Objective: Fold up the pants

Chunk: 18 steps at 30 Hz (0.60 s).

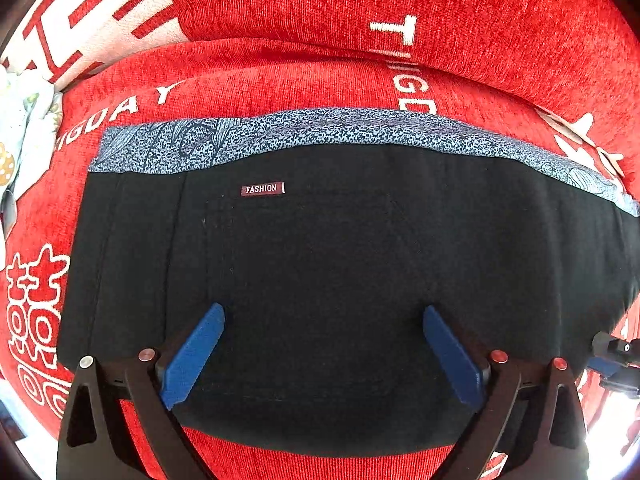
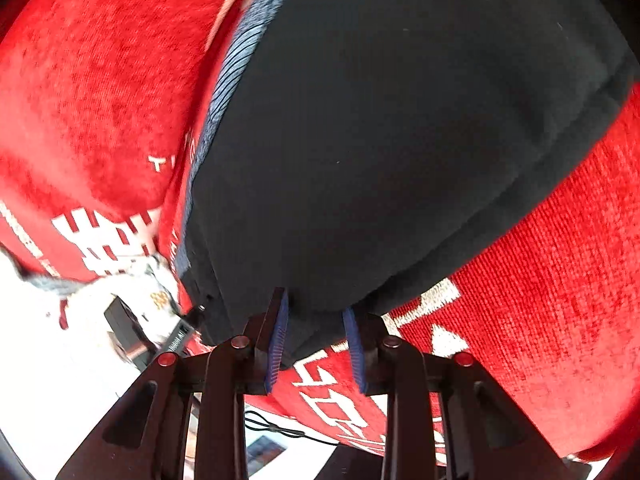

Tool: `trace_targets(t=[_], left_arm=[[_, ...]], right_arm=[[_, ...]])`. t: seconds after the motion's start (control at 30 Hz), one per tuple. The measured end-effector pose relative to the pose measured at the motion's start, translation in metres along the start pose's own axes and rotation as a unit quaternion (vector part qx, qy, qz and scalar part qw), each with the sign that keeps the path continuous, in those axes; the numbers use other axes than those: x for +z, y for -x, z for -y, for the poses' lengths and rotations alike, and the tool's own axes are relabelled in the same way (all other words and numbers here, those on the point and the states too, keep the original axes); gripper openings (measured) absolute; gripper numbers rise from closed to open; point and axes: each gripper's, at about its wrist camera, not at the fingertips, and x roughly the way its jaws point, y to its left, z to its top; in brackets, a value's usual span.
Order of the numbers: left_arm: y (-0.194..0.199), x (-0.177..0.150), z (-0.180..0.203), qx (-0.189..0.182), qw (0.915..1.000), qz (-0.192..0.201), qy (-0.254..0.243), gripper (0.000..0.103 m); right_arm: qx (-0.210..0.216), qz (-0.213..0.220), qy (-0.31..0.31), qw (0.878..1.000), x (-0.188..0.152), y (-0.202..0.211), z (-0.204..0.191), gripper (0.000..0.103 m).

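So that's one pair of folded black pants (image 1: 340,280) with one small "FASHION" label (image 1: 262,189), one blue patterned fabric piece (image 1: 320,128), and one red corduroy sofa cover (image 1: 300,0).

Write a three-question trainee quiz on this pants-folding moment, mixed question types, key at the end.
1. True or false: the left gripper has its blue pads clamped on the folded black pants.
2. Multiple choice: the word on the small maroon label sewn to the pants is A) SPORT, B) FASHION, C) DENIM.
3. Fill in: the pants lie on a ____ textured cover with white lettering.

Key
1. False: its jaws stand wide apart over the pants.
2. B.
3. Red.
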Motion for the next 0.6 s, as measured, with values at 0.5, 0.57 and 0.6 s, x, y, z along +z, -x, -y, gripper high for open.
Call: trace_targets(t=[0.5, 0.57, 0.6], left_arm=[[0.006, -0.008, 0.0, 0.008, 0.9999, -0.012, 0.004, 0.098], [0.017, -0.008, 0.009, -0.001, 1.0, -0.002, -0.001, 0.098], [0.023, -0.007, 0.018, -0.011, 0.9999, 0.004, -0.006, 0.098]], right_arm=[[-0.061, 0.044, 0.09, 0.993, -0.016, 0.046, 0.021, 0.014], [-0.058, 0.088, 0.077, 0.991, -0.016, 0.078, 0.03, 0.043], [-0.057, 0.11, 0.063, 0.99, -0.01, 0.093, 0.038, 0.049]])
